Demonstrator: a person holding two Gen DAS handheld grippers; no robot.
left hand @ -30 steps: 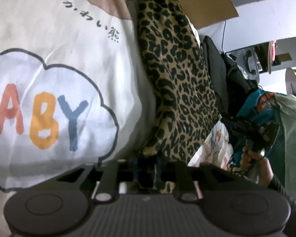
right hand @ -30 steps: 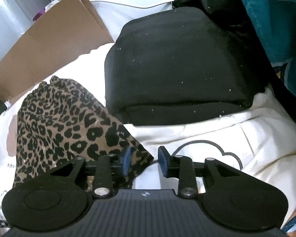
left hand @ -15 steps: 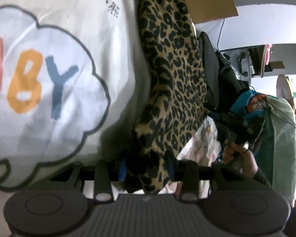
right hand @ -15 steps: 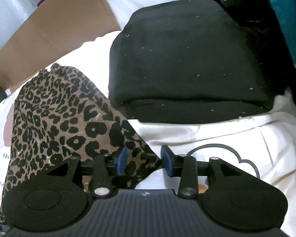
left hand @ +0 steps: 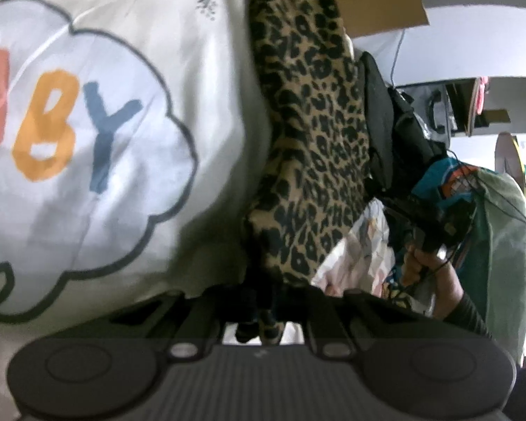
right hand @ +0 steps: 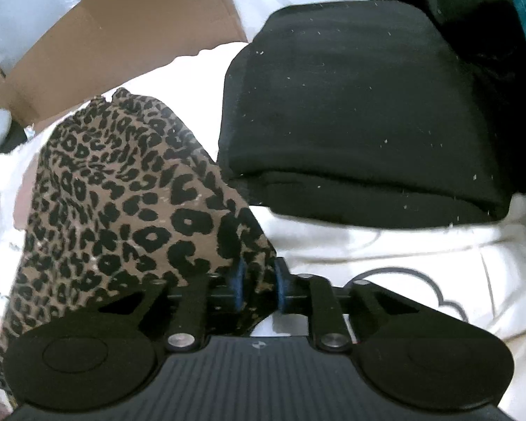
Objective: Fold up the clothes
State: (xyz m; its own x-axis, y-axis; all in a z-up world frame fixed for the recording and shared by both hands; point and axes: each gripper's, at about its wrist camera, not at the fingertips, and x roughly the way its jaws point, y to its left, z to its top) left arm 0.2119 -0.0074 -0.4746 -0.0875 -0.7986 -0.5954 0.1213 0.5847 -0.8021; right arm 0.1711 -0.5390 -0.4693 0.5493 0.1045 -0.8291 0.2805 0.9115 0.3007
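A leopard-print garment (left hand: 315, 147) lies on a white sheet with a cloud print and coloured letters (left hand: 87, 133). My left gripper (left hand: 261, 298) is shut on its near corner, which bunches between the fingers. In the right wrist view the same leopard garment (right hand: 122, 210) spreads to the left, and my right gripper (right hand: 257, 284) is shut on its other near corner, blue pads pinching the cloth. The right gripper also shows in the left wrist view (left hand: 435, 224), held by a hand.
A folded black garment (right hand: 361, 112) sits just beyond the right gripper on the white sheet (right hand: 420, 252). A cardboard box (right hand: 122, 38) stands behind the leopard garment. A pile of dark, teal and green clothes (left hand: 491, 210) lies at the far right.
Both grippers have closed on the leopard garment's near corners: the left shut fully on the cloth, and the right moved left onto the corner and pinched it.
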